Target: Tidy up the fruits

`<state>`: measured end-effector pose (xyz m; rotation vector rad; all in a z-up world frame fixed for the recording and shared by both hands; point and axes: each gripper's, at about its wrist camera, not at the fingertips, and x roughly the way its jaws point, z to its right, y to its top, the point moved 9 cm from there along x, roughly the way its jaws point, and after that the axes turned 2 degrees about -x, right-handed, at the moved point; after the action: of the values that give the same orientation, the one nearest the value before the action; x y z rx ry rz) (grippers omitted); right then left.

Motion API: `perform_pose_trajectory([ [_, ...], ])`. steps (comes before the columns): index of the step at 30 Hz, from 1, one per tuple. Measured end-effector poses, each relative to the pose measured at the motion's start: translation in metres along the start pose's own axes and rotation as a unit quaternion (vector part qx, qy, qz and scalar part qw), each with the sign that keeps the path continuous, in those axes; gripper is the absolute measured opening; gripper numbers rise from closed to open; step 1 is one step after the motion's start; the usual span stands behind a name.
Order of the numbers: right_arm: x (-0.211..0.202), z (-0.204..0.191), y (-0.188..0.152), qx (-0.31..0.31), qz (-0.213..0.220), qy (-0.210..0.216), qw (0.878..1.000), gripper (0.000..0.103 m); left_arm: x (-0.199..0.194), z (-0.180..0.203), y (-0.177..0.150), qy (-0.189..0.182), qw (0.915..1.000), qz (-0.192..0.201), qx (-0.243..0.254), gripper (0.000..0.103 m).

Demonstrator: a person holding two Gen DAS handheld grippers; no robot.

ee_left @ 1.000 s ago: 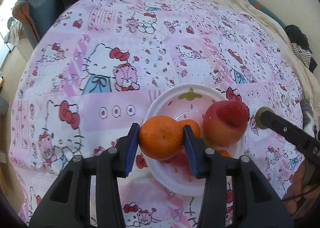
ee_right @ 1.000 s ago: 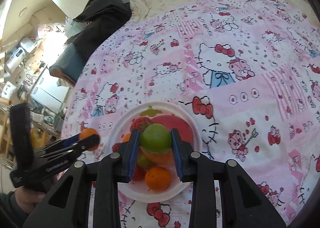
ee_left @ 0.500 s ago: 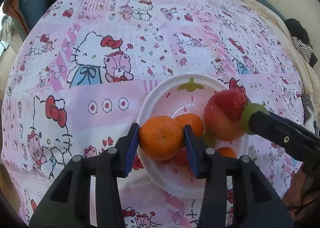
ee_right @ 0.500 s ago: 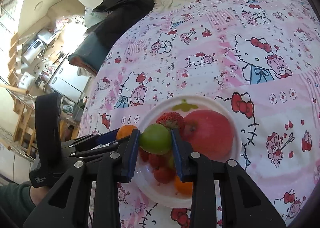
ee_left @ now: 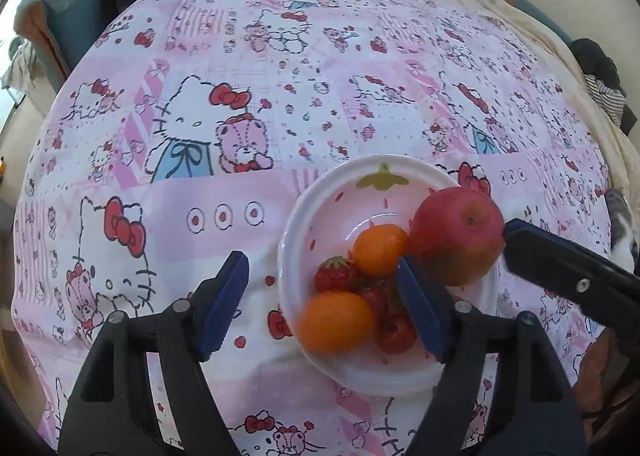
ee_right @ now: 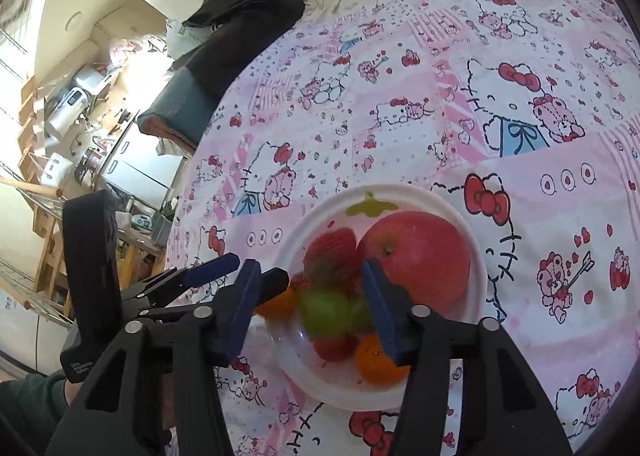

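- Left wrist view: the left gripper (ee_left: 324, 296) has just been opening; its jaws stand spread, and the orange (ee_left: 338, 322) lies blurred in the plate (ee_left: 316, 199), no pad pressing it.
- Right wrist view: the right gripper (ee_right: 310, 306) has likewise been opening, and the green fruit (ee_right: 326, 312) sits loose between its pads.
- Apple (ee_left: 456, 234), strawberries and a smaller orange (ee_left: 380, 250) are already gathered there; the bed cover (ee_left: 240, 55) shows no stray fruit, so the sorting looks nearly finished.
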<state>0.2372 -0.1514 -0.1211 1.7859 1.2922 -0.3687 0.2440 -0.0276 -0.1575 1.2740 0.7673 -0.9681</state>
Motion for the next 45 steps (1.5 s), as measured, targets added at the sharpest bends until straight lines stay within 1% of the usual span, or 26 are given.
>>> perform_pose_trajectory([
  [5,-0.009,0.002,0.004,0.001,0.012,0.000,1.000,0.057,-0.008,-0.013,0.002,0.009,0.9997,0.010,-0.019,0.073],
  [10,-0.030,0.002,0.006,-0.013,0.033,-0.023,0.999,0.058,-0.032,-0.018,0.003,0.020,0.9983,0.043,-0.034,0.073],
  [12,-0.040,-0.002,0.005,-0.022,0.047,-0.038,0.998,0.067,-0.044,-0.017,0.003,0.014,0.9976,0.057,-0.037,0.073],
  [13,-0.046,-0.003,0.004,-0.023,0.055,-0.045,0.997,0.075,-0.050,-0.016,0.003,0.015,0.9970,0.067,-0.037,0.073],
  [14,-0.052,-0.005,0.004,-0.023,0.063,-0.047,0.997,0.081,-0.055,-0.016,0.003,0.020,0.9965,0.074,-0.034,0.073],
  [15,-0.057,-0.008,0.003,-0.023,0.068,-0.049,0.996,0.084,-0.061,-0.016,0.002,0.025,0.9959,0.081,-0.030,0.073],
  [16,-0.061,-0.011,0.002,-0.024,0.071,-0.054,0.996,0.089,-0.068,-0.015,0.002,0.029,0.9953,0.089,-0.025,0.073],
  [20,-0.084,-0.021,-0.004,-0.045,0.083,-0.084,0.992,0.096,-0.093,-0.013,-0.002,0.034,0.9929,0.112,-0.021,0.075],
  [22,-0.095,-0.026,-0.009,-0.050,0.092,-0.096,0.990,0.098,-0.106,-0.014,-0.007,0.033,0.9914,0.125,-0.022,0.086],
  [23,-0.100,-0.027,-0.012,-0.050,0.094,-0.100,0.989,0.100,-0.113,-0.014,-0.011,0.035,0.9906,0.131,-0.022,0.089],
  [24,-0.104,-0.028,-0.014,-0.051,0.096,-0.105,0.989,0.101,-0.118,-0.015,-0.014,0.037,0.9900,0.134,-0.021,0.094],
  [25,-0.108,-0.030,-0.019,-0.053,0.097,-0.112,0.988,0.102,-0.125,-0.017,-0.018,0.040,0.9888,0.142,-0.022,0.096],
  [29,-0.122,-0.034,-0.037,-0.065,0.099,-0.134,0.984,0.103,-0.143,-0.016,-0.034,0.038,0.9871,0.154,-0.023,0.098],
  [31,-0.128,-0.036,-0.047,-0.064,0.101,-0.141,0.983,0.103,-0.152,-0.015,-0.041,0.038,0.9859,0.161,-0.022,0.103],
  [34,-0.134,-0.037,-0.059,-0.062,0.103,-0.146,0.982,0.103,-0.165,-0.014,-0.056,0.034,0.9846,0.170,-0.022,0.103],
  [38,-0.142,-0.040,-0.075,-0.074,0.111,-0.168,0.977,0.103,-0.174,-0.011,-0.073,0.025,0.9847,0.171,-0.022,0.103],
  [41,-0.144,-0.041,-0.085,-0.075,0.113,-0.176,0.975,0.103,-0.181,-0.005,-0.083,0.034,0.9825,0.183,-0.008,0.103],
  [45,-0.147,-0.042,-0.096,-0.085,0.126,-0.193,0.969,0.103,-0.185,-0.006,-0.090,0.038,0.9792,0.199,-0.009,0.103],
])
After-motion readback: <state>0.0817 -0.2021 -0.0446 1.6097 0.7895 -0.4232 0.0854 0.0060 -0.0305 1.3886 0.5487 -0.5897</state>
